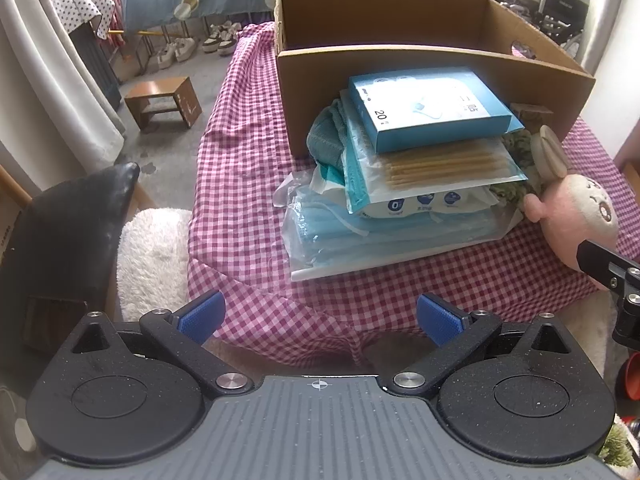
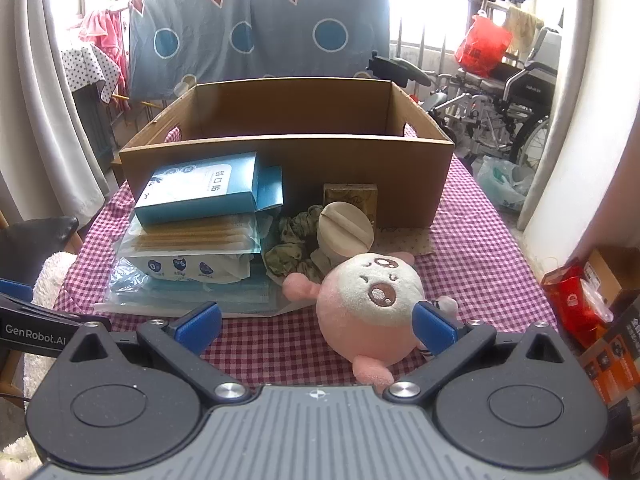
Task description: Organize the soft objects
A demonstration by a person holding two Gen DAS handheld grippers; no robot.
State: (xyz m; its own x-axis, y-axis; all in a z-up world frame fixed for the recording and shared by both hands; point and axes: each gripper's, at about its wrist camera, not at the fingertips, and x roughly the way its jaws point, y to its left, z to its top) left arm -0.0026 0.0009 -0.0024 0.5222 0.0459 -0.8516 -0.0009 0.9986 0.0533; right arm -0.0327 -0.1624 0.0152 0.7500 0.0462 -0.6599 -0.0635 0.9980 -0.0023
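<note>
The pink plush toy (image 2: 370,312) lay on the checked tabletop (image 2: 472,248) just before the cardboard box (image 2: 288,160), flanked by the right claw (image 2: 318,326), which was held spread and empty. The left claw (image 1: 318,316) was likewise held apart over the tabletop edge. A one-sided pinch might roll the round toy into the scrunchie (image 2: 294,246) and the stacked packets (image 2: 192,236) crowding the box front.

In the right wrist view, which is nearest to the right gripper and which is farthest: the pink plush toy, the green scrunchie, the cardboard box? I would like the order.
From the right gripper, nearest first:
1. Pink plush toy, right of centre, between the open fingers.
2. Green scrunchie, behind the toy, slightly left.
3. Cardboard box, at the back of the table, behind everything.
</note>
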